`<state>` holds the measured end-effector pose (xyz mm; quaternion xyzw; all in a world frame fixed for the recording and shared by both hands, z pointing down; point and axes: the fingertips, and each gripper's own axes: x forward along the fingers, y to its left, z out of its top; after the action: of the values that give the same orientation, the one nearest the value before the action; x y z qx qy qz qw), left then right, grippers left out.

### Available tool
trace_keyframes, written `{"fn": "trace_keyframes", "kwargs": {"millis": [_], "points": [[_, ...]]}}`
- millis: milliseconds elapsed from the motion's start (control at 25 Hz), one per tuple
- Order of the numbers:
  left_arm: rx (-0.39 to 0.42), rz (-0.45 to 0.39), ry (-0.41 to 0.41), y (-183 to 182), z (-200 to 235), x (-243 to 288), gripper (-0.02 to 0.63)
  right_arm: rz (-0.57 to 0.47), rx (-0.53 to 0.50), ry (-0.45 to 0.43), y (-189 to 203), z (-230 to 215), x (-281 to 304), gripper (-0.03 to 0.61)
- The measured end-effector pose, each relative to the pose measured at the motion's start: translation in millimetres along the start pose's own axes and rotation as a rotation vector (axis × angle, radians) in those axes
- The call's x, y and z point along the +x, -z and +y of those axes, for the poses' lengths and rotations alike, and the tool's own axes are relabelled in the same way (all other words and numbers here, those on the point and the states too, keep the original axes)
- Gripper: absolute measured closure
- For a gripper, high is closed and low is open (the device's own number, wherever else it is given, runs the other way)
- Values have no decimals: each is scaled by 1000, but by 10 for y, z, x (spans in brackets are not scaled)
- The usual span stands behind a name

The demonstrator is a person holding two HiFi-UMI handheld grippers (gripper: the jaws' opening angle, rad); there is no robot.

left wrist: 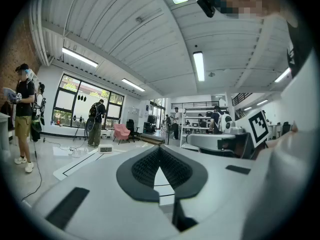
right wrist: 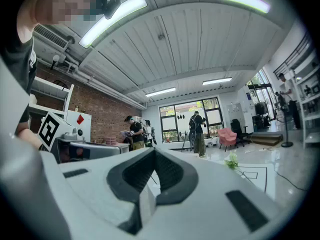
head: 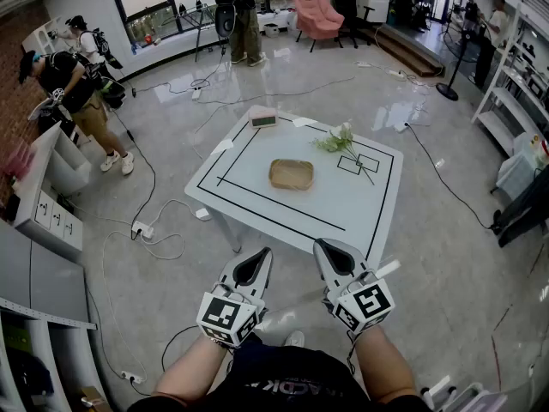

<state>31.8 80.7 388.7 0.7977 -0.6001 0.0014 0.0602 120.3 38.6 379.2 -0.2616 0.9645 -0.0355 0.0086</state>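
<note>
Both grippers hang side by side in front of the person, just short of the near edge of a white table (head: 360, 213) marked with black tape lines. My left gripper (head: 259, 257) is shut and holds nothing; its closed tips (left wrist: 160, 148) point across the table. My right gripper (head: 324, 249) is also shut and empty (right wrist: 154, 152). A shallow woven basket (head: 292, 174) lies in the table's middle. A stem of pale flowers (head: 340, 142) lies at the far right, seen low in the right gripper view (right wrist: 231, 160). A small digital clock (head: 263, 119) stands at the far edge.
Cables (head: 154, 230) trail over the glossy floor around the table. A white cabinet (head: 43, 196) stands at the left and shelving (head: 515, 84) at the right. People (head: 73, 80) stand at the left and back (head: 244, 15), near a pink armchair (head: 317, 15).
</note>
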Motion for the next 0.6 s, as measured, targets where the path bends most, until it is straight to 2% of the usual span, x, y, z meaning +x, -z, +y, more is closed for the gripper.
{"fn": "trace_keyframes", "kwargs": {"millis": [600], "points": [[-7, -10, -14, -41, 45, 198, 612, -18, -5, -13, -24, -157, 24, 577]]}}
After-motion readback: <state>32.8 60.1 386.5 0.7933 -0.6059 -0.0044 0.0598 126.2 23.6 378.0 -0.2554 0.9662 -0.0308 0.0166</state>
